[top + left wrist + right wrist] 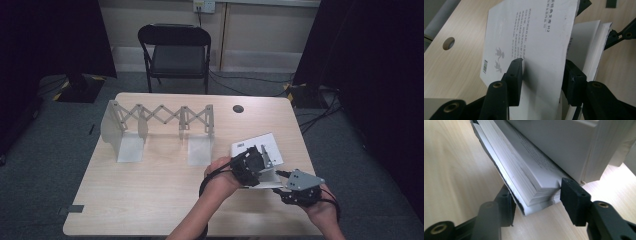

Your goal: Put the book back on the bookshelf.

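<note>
A white paperback book [260,145] lies partly opened at the right of the wooden table [150,195]. My left gripper [256,161] is shut on the raised back cover [529,37], which carries a barcode and two small grey figures; one pad [515,75] presses its printed face, the other sits behind it. In the left gripper view the remaining pages [589,45] hang to the right. My right gripper [282,181] is near the book's front corner. In the right gripper view its jaws [537,190] are closed on the lower block of pages [524,177], one under the cover, one against the page corner.
A grey expanding rack [160,117] with upright divider plates stands across the back left of the table. A round cable hole [238,108] sits behind the book. A black folding chair [175,50] stands beyond the far edge. Bare tabletop stretches left of my hands.
</note>
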Demonstrator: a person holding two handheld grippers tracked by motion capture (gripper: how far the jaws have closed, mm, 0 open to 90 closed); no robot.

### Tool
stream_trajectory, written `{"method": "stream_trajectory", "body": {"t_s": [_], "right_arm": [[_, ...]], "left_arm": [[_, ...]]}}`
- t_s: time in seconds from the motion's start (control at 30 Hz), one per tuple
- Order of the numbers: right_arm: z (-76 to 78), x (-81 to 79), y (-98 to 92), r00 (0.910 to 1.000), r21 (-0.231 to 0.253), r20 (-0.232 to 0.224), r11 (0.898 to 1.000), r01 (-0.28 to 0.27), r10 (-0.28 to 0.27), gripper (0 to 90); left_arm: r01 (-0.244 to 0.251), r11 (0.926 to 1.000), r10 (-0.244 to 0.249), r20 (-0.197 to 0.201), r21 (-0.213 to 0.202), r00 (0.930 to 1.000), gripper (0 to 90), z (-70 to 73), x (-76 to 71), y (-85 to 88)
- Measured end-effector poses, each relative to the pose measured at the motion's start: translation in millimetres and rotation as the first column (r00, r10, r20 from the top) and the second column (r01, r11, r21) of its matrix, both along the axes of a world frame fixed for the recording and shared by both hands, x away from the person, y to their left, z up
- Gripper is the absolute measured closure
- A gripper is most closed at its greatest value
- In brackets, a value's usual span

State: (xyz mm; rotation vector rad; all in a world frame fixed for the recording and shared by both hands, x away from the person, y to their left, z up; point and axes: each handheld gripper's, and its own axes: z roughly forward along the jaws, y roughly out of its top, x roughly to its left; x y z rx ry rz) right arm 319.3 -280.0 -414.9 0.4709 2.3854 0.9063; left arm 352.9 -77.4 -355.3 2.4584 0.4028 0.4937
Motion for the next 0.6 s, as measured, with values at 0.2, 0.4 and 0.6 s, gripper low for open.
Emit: {"method": "stream_trajectory", "body": {"t_s": [0.2,0.4,0.6], "right_arm": [[31.9,-6.7,-1.7,0.997,-0.01,-0.074,1.0,-0.022,0.021,60.5],[43.1,-1.5,-2.5,0.9966,-0.019,-0.077,0.999,-0.033,0.032,62.0],[39.9,1.5,-8.1,0.9967,0.041,-0.072,0.999,-0.035,0.038,59.2]], "left_arm": [[0.026,0.9995,-0.026,-0.01,-0.02,0.9996,58.0,19.3,-7.0,0.7],[0.025,0.9991,-0.025,-0.007,-0.035,0.9997,59.5,26.1,-4.6,2.6],[0.028,0.9993,-0.028,-0.002,-0.026,0.9996,61.1,28.5,-1.1,0.9]]}}
